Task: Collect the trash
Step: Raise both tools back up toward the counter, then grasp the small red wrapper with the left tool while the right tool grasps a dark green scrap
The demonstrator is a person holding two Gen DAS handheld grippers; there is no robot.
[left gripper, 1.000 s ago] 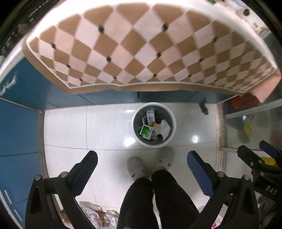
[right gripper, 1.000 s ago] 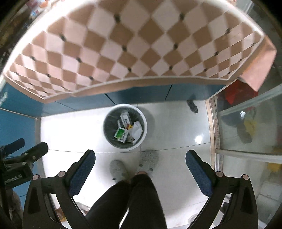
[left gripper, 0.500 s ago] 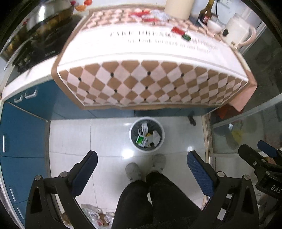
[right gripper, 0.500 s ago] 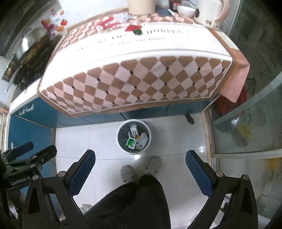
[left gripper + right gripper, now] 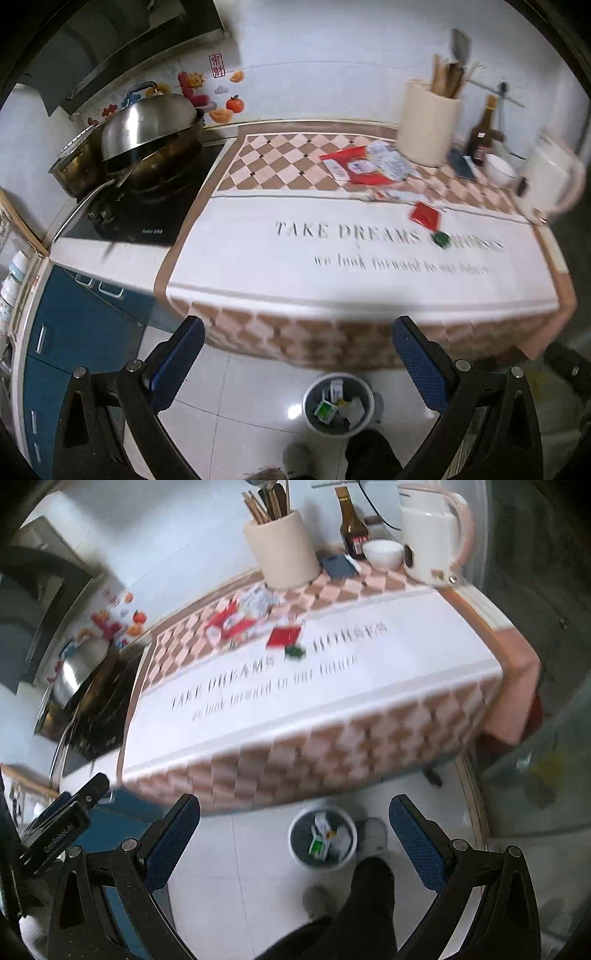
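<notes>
Both your claws are spread wide and empty: the left gripper and the right gripper hang over the floor in front of the counter, short of the tablecloth.

The trash to collect lies on that cloth. From the left wrist view, a heap of red and white wrappers sits at about 1 o'clock, just beside the cream utensil holder; a small red packet and a small green scrap lie nearer you, apart from the heap.

I'd judge all of it light, thin and crinkly, likely slick film or paper. It lies flat, so take a raised edge or corner, or bunch it, rather than press down on its face. The cloth may drag up with it, so pinch shallow. Keep clear of the bottle, the white bowl and the kettle at 2 o'clock.

The waste bin stands on the floor at 6 o'clock, by your feet. It already holds a green-and-white carton and some crumpled white paper, and appears to have room left.
</notes>
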